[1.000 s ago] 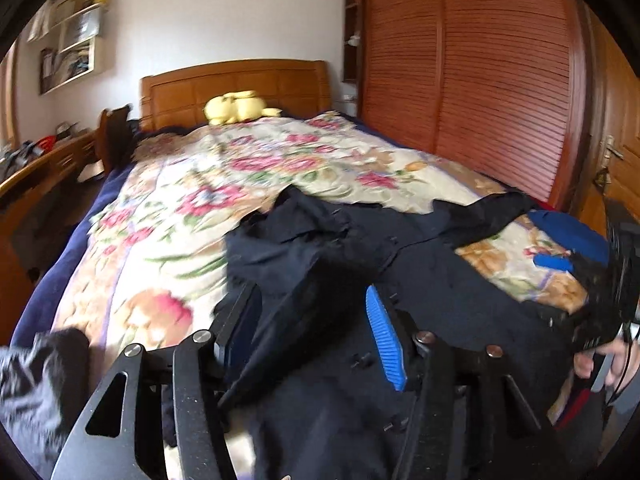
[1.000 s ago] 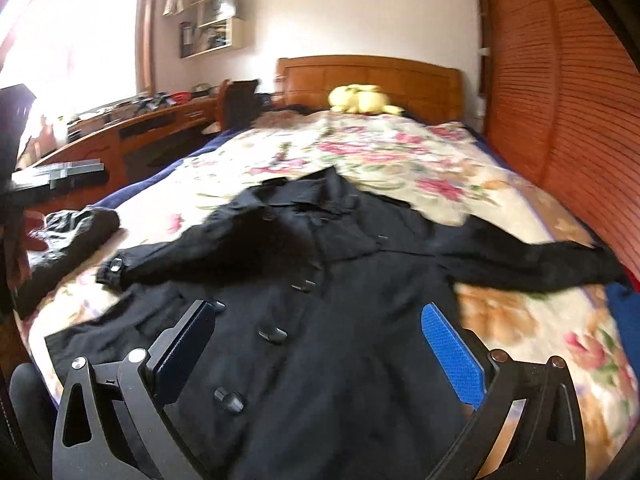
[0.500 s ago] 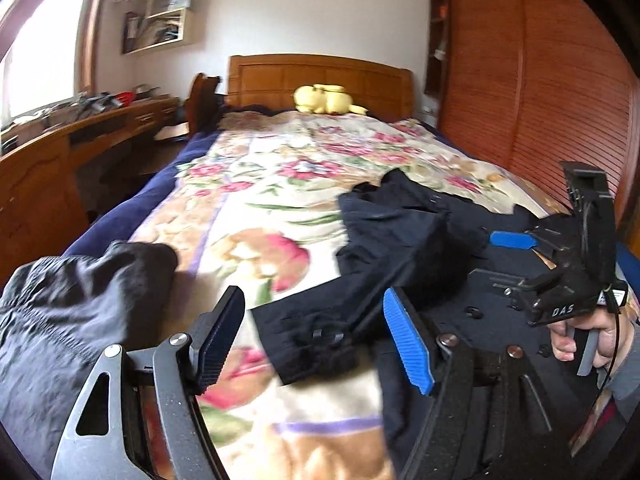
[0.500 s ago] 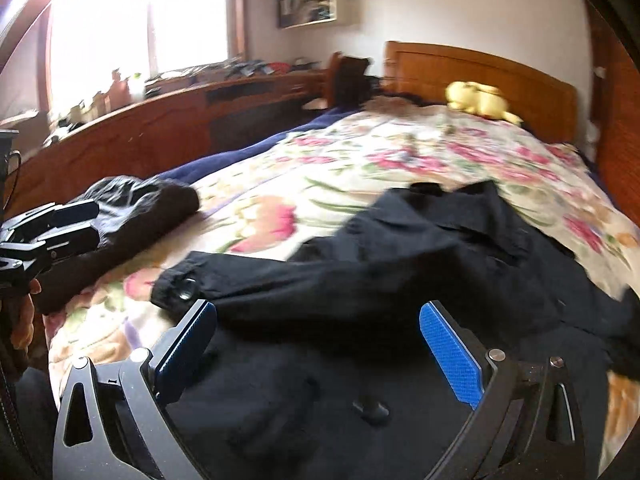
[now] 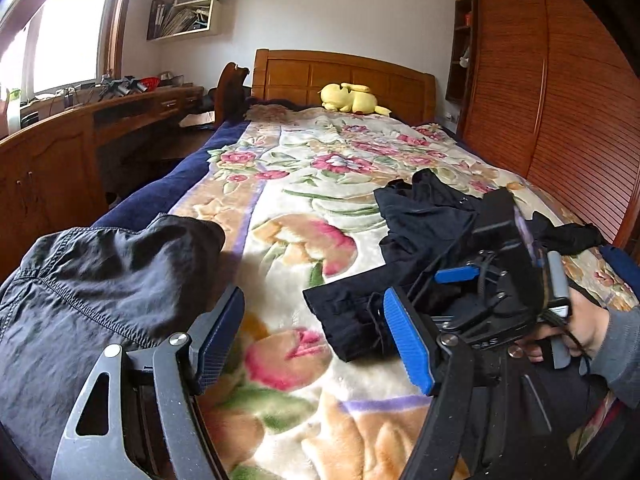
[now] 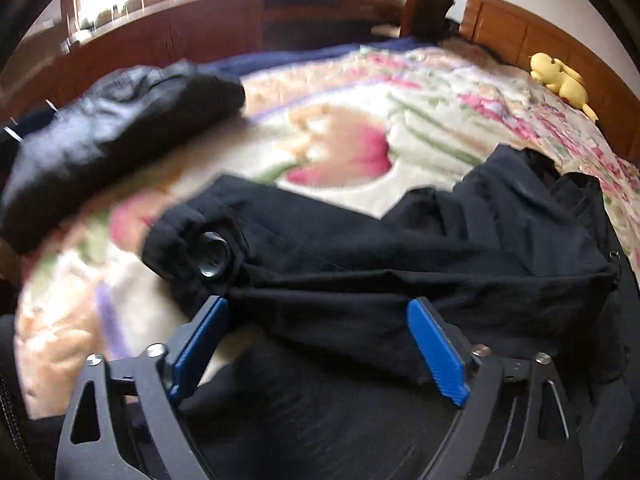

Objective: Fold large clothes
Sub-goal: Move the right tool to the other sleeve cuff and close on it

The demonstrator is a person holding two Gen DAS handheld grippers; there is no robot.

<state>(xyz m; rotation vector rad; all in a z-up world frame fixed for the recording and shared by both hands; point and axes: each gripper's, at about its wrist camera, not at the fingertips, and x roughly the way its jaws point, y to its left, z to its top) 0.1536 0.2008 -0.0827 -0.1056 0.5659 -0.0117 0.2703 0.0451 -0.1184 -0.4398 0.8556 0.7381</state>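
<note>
A black buttoned coat [image 5: 424, 220] lies on the flowered bedspread [image 5: 312, 184], its left sleeve stretched out with the cuff [image 5: 352, 320] toward me. My left gripper [image 5: 316, 340] is open and empty, hovering just left of that cuff. My right gripper [image 6: 320, 344] is open, low over the sleeve [image 6: 360, 256] near the cuff button [image 6: 214, 260], with the sleeve fabric between its blue pads. It also shows in the left wrist view [image 5: 492, 280], over the coat.
A dark grey folded garment [image 5: 92, 280] lies at the bed's near left corner. A wooden desk [image 5: 80, 136] runs along the left, a slatted wardrobe [image 5: 560, 100] along the right. A yellow plush toy [image 5: 352, 98] sits by the headboard.
Both grippers have swung left toward the coat's left sleeve. The right gripper has dropped low over the sleeve near the cuff. Both stay open.
</note>
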